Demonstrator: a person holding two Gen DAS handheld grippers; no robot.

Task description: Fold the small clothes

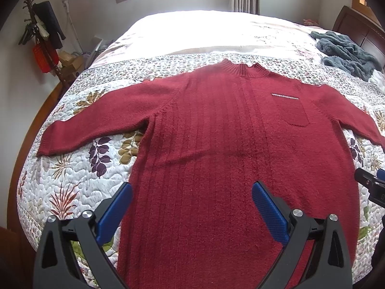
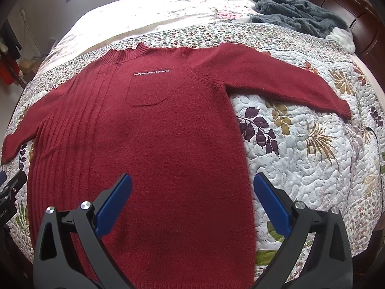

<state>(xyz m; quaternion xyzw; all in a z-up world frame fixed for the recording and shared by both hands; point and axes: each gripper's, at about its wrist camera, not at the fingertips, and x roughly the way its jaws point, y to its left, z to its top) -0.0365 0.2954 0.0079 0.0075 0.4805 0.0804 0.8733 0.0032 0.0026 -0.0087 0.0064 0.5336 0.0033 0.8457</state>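
The red sweater (image 1: 216, 132) lies flat and face up on the bed, filling the middle of both views, collar (image 1: 240, 68) toward the top of the frame and hem running out under the bottom edge. Both sleeves are spread wide: the left sleeve (image 1: 91, 120) reaches to the left edge of the left wrist view, the right sleeve (image 2: 288, 82) stretches toward the upper right of the right wrist view. A chest pocket (image 2: 146, 91) with a pale stitched trim sits just below the collar, and vertical ribbing runs down one half of the front.

It looks like a thick, fuzzy knit: soft, limp, fairly light, with no stiffness to hold a shape when lifted. The nap should give the pads good friction, so slipping seems unlikely, but a pinch taken too shallow may pick up only the top layer and leave the back behind. Sensible holds would be a cuff and the shoulder seam for turning a sleeve in, or the two hem corners for bringing the bottom up; the knit will probably stretch and sag if lifted by one point.

The left tongs (image 1: 192, 192) hang over the lower body of the sweater, spread wide with nothing between them. The right tongs (image 2: 192, 183) are likewise wide apart and empty, straddling the sweater's right side edge.

Beneath is a floral quilt (image 2: 312, 156). A grey fleecy heap (image 2: 296, 12) lies in the upper right, well apart from the sweater.
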